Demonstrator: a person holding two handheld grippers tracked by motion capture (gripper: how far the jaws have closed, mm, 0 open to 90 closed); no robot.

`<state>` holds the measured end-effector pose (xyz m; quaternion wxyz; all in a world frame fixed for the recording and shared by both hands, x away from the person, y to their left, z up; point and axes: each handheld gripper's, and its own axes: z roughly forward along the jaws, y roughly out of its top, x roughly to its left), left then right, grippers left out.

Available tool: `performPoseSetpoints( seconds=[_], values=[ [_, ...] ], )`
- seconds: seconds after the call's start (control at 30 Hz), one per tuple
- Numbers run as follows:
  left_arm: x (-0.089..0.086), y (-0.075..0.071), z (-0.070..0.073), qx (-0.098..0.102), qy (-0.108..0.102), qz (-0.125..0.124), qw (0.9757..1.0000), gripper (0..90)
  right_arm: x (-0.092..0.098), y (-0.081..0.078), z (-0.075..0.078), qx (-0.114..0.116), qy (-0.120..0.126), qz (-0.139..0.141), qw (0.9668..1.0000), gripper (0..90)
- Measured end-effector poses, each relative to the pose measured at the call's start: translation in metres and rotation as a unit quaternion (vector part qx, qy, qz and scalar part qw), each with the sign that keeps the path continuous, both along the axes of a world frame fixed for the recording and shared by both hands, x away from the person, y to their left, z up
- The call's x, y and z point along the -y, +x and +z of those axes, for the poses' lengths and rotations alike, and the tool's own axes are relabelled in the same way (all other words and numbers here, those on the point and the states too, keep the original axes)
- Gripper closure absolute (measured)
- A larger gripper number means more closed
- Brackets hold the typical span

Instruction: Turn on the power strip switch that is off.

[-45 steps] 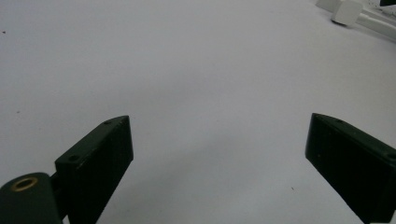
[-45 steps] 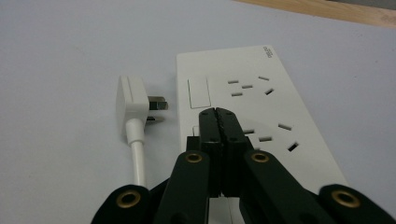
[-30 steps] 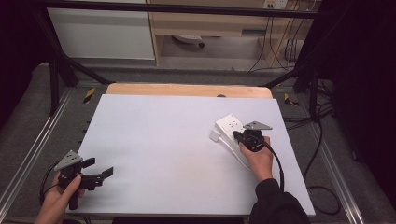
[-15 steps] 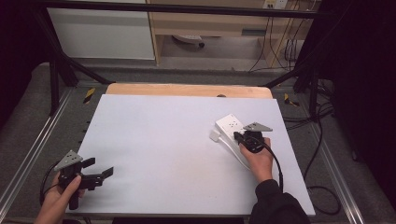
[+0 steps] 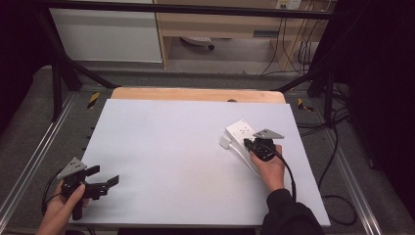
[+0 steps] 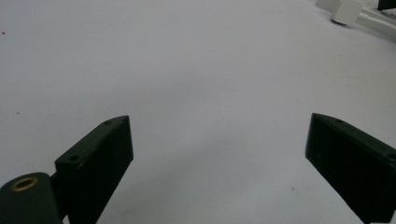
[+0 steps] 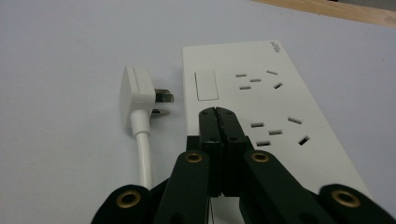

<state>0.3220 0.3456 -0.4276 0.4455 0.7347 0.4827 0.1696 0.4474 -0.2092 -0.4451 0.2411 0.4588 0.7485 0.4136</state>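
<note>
White power strip (image 5: 241, 132) flat on the pale table (image 5: 161, 147), toward its right side, white plug (image 7: 137, 95) lying just beside it, prongs facing the strip. Right gripper (image 7: 218, 115) poised over the strip, jaws pressed together, clamping nothing. Left gripper (image 5: 105, 182) near the table's front left corner, jaws wide, empty. No change from a second ago: both hands unmoved, plugging-in not yet begun.

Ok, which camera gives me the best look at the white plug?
The right gripper view: the white plug lies close up, prongs toward the power strip. The high view shows it as a small white block; the left gripper view catches it far off at the top edge.
</note>
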Motion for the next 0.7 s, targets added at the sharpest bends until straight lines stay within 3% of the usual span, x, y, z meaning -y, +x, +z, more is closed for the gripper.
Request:
performPoseSetpoints(
  seconds=[0.7],
  values=[
    [0.0004, -0.0001, -0.0001, 0.001, 0.002, -0.001, 1.0, 7.8, -0.0003, 0.0002, -0.0002, 0.0, 0.0, -0.001, 1.0, 90.0]
  ],
)
